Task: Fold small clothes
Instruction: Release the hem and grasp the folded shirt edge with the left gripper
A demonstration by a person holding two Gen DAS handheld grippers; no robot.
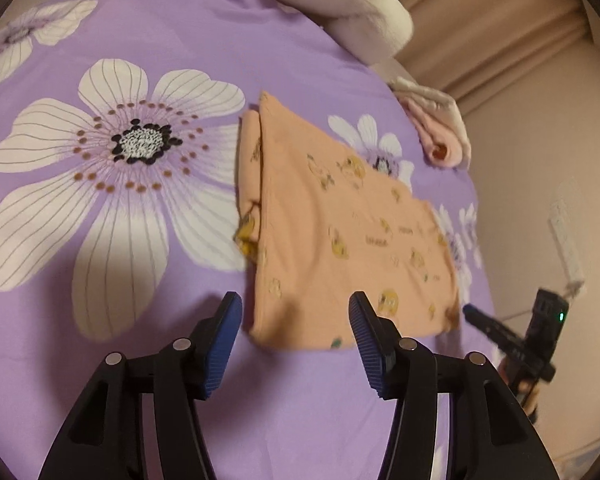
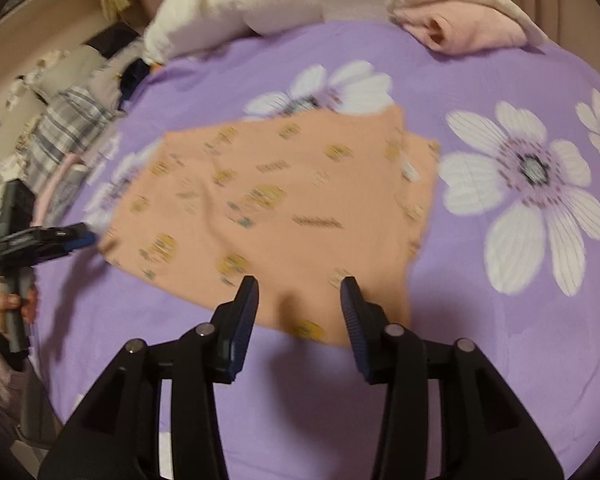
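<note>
Orange garment [image 1: 340, 232], printed with small yellow figures, lies flat and folded on the purple flowered bedsheet [image 1: 172, 32], near the sheet's near edge. One side shows a doubled layer where cloth is folded over.

Left gripper [image 1: 296, 308]: jaws parted, nothing between the pads, poised just above the garment's near edge. No contact visible. In the right wrist view the left gripper [image 2: 88, 238] shows at the garment's left corner, its tip just beside the cloth; a hand [image 2: 18, 306] grips its handle.

Right gripper [image 2: 299, 290]: jaws partly apart, empty, over the garment's near edge; cloth shows in the gap below but the pads do not press it. In the left wrist view its tip [image 1: 470, 312] sits beside the garment's right near corner.

Far edge of the bed: white pillow [image 2: 228, 8] and a folded pink cloth [image 2: 468, 28]. Beyond the left edge, striped fabric [image 2: 66, 120] in a heap.

Both views blurred.
</note>
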